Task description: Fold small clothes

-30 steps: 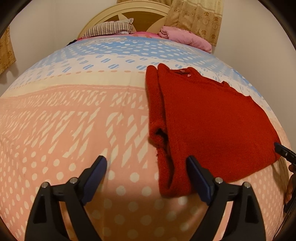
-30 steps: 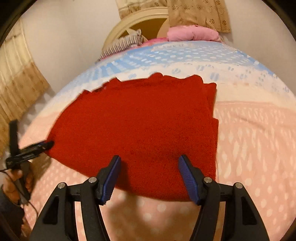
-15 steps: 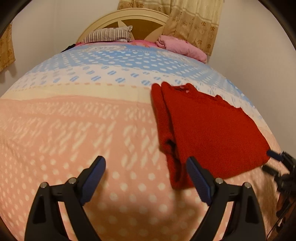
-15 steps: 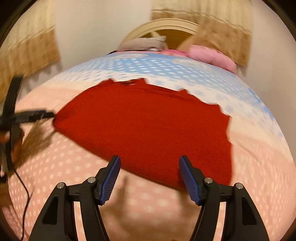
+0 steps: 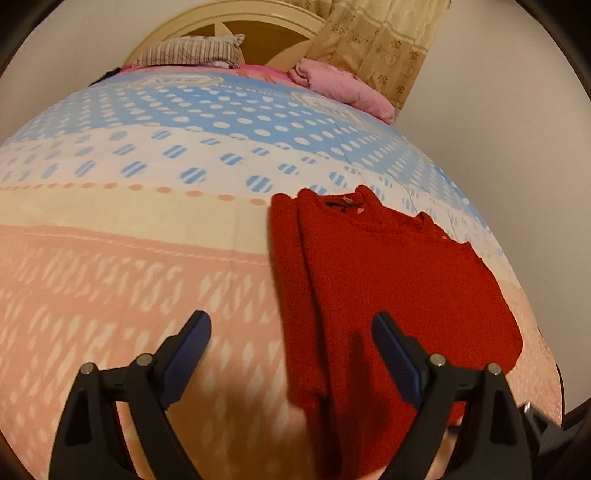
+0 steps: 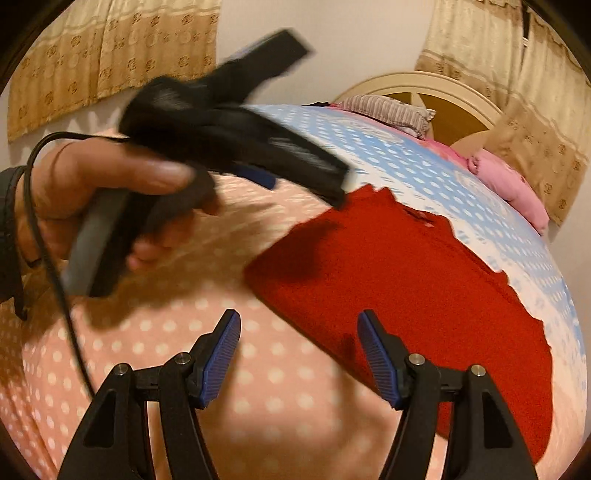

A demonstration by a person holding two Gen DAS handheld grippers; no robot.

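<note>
A red sweater (image 5: 399,280) lies flat on the bed, its left side folded in as a long strip. My left gripper (image 5: 291,328) hovers open above the sweater's near left edge, and the folded strip runs between its blue pads without touching them. In the right wrist view the sweater (image 6: 406,280) lies ahead and to the right. My right gripper (image 6: 298,325) is open and empty, its right finger over the garment's near edge. The left gripper (image 6: 321,110) shows blurred at upper left, held by a hand (image 6: 110,192).
The bed cover (image 5: 129,295) is pink with white dots near me, cream and blue farther off. A striped pillow (image 5: 192,51) and a pink bundle (image 5: 343,85) lie by the headboard (image 5: 229,22). Curtains (image 6: 110,48) and a wall stand close by. A cable (image 6: 48,266) hangs from the hand.
The right gripper swung round the sweater's near edge toward its left corner, so the left gripper and hand now loom large in its view. The left gripper moved over the folded strip. Both stayed open.
</note>
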